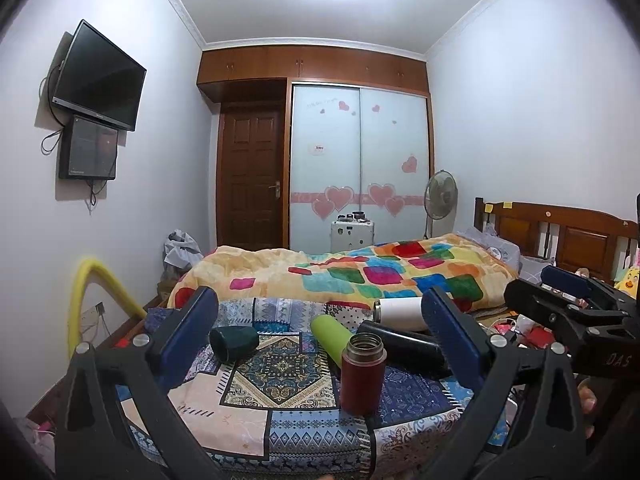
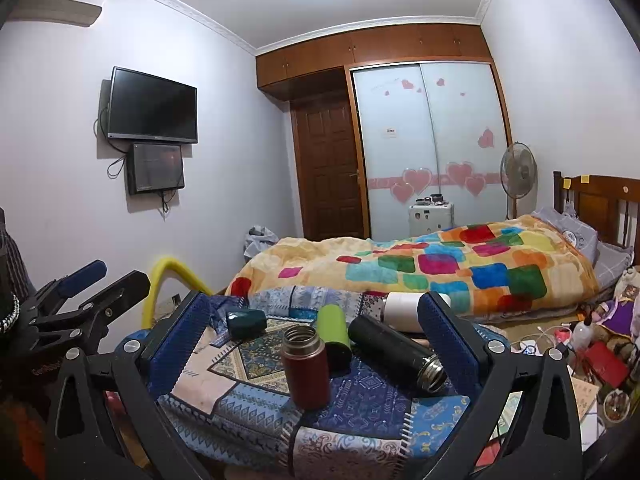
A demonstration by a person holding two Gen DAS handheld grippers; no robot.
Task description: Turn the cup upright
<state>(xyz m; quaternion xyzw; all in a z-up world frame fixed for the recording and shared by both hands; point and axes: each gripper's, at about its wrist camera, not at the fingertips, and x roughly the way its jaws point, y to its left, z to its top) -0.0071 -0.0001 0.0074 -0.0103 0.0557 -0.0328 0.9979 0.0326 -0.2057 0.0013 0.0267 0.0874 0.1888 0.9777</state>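
Red cup (image 1: 362, 374) upright between left gripper's (image 1: 324, 338) spread jaws, untouched; right gripper (image 2: 316, 334) likewise spread.

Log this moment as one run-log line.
left gripper: open, empty | right gripper: open, empty | red flask: upright | black flask, green cup: on sides | patterned cloth

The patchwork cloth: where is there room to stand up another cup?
Bare cloth lies in front of the upright red flask and left of it, below the dark green cup. Behind, it is crowded: green cup, black flask and white flask bunch together.
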